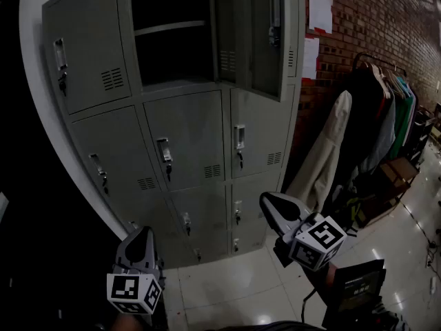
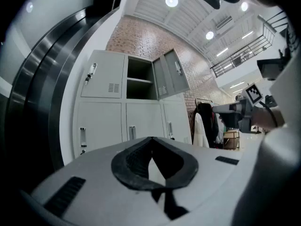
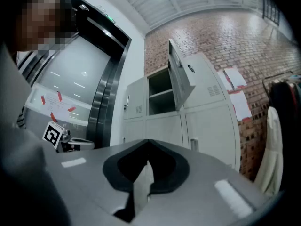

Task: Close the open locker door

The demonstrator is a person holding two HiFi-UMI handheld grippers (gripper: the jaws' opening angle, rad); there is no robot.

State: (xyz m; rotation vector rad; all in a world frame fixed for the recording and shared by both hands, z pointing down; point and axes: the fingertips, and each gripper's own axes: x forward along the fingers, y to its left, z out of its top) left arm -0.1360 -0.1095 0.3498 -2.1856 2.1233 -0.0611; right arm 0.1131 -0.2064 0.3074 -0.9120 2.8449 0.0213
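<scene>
A grey bank of lockers (image 1: 186,150) stands ahead. Its top middle compartment (image 1: 176,33) is open, with one shelf inside, and its door (image 1: 255,33) swings out to the right. Both grippers hang low, well short of the lockers. My left gripper (image 1: 141,233) is at the lower left, shut and empty. My right gripper (image 1: 267,200) is lower centre-right, also shut with nothing in it. The left gripper view has the open door (image 2: 171,72) far beyond its closed jaws (image 2: 150,139). In the right gripper view the door (image 3: 181,72) stands above the closed jaws (image 3: 148,142).
A clothes rack (image 1: 382,102) with hanging coats stands right of the lockers along a brick wall (image 1: 365,19) with papers (image 1: 320,9) pinned on it. A pale coat (image 1: 324,150) hangs nearest the lockers. Boxes (image 1: 396,178) sit on the glossy tiled floor (image 1: 227,281). A curved white wall (image 1: 41,95) flanks the left.
</scene>
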